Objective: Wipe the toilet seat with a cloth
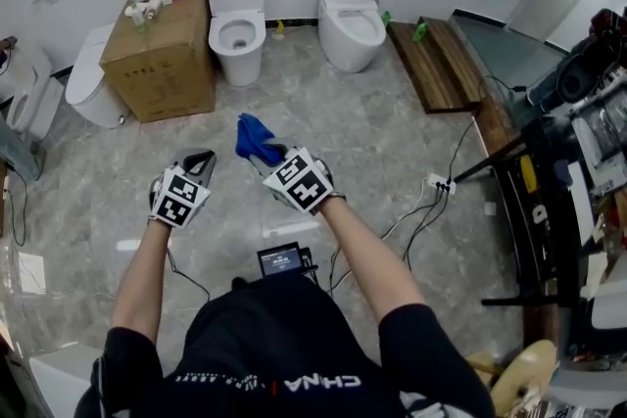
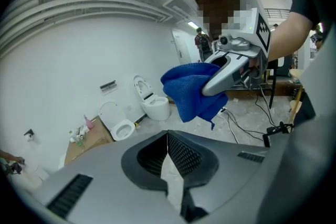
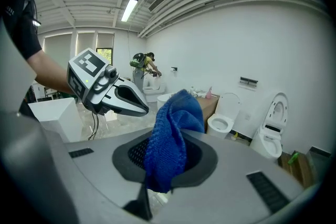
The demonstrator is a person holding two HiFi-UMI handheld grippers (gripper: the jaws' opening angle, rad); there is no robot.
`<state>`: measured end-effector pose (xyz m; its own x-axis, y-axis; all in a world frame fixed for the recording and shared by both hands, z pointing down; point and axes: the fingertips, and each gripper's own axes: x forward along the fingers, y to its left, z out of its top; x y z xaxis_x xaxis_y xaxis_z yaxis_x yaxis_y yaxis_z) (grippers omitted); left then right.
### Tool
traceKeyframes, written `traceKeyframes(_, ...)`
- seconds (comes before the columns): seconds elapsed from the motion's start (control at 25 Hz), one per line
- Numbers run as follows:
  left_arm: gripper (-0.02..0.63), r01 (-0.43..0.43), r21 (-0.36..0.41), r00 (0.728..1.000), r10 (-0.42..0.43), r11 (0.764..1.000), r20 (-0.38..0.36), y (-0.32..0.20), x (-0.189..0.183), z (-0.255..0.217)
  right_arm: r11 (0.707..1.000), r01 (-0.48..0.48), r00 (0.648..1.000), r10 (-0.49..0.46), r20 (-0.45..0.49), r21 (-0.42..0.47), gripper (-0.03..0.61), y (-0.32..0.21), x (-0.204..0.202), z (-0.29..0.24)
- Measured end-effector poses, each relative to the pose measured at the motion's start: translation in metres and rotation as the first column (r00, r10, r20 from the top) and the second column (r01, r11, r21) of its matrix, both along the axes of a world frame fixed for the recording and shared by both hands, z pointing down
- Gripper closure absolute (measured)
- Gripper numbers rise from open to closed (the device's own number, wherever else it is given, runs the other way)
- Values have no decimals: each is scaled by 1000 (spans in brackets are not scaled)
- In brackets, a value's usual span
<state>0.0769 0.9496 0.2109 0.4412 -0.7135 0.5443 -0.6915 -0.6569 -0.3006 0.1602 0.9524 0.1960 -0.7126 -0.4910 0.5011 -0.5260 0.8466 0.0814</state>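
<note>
A blue cloth point(image 1: 256, 140) hangs from my right gripper point(image 1: 273, 153), which is shut on it above the marble floor. In the right gripper view the cloth point(image 3: 171, 136) fills the gap between the jaws and hides the fingertips. My left gripper point(image 1: 203, 160) is held just to the left of it, shut and empty; its jaws point(image 2: 168, 138) meet with nothing between them. Two white toilets stand at the far wall: one with a round open seat point(image 1: 238, 26) and one with its lid up point(image 1: 353, 15). Both are well ahead of the grippers.
A cardboard box point(image 1: 167, 49) with bottles on top stands left of the toilets. Another white toilet point(image 1: 90, 85) lies at the far left. A wooden platform point(image 1: 441, 64) is at the right. Cables point(image 1: 431, 201) trail across the floor near dark equipment point(image 1: 578, 152).
</note>
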Motion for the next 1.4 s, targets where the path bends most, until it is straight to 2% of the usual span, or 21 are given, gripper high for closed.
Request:
traceKeyframes(0.2, 603, -4, -7, 1000, 4, 1000, 4, 0, 13, 4, 1000, -6, 1000, 6, -2, 0, 526, -2, 14, 5)
traceKeyframes(0.44, 603, 15, -18, 999, -14, 1000, 42, -4, 30, 9, 1000, -7, 1000, 7, -24, 7, 525, -8, 39, 13)
traceKeyframes(0.68, 603, 67, -23, 998, -66, 998, 10, -12, 41, 14, 1000, -10, 1000, 10, -12, -19, 525, -21, 58, 27)
traceKeyframes(0.84, 603, 76, -48, 997, -75, 996, 26, -21, 42, 27, 999, -26, 1000, 25, -12, -42, 525, -35, 66, 36)
traceKeyframes(1.12, 603, 62, -63, 998, -62, 996, 2, -81, 24, 40, 992, -68, 997, 70, 16, -109, 525, -95, 58, 51)
traceKeyframes(1.4, 603, 12, -105, 999, -17, 994, -47, -182, -20, 49, 978, -147, 988, 151, 17, -152, 525, -195, 15, 54)
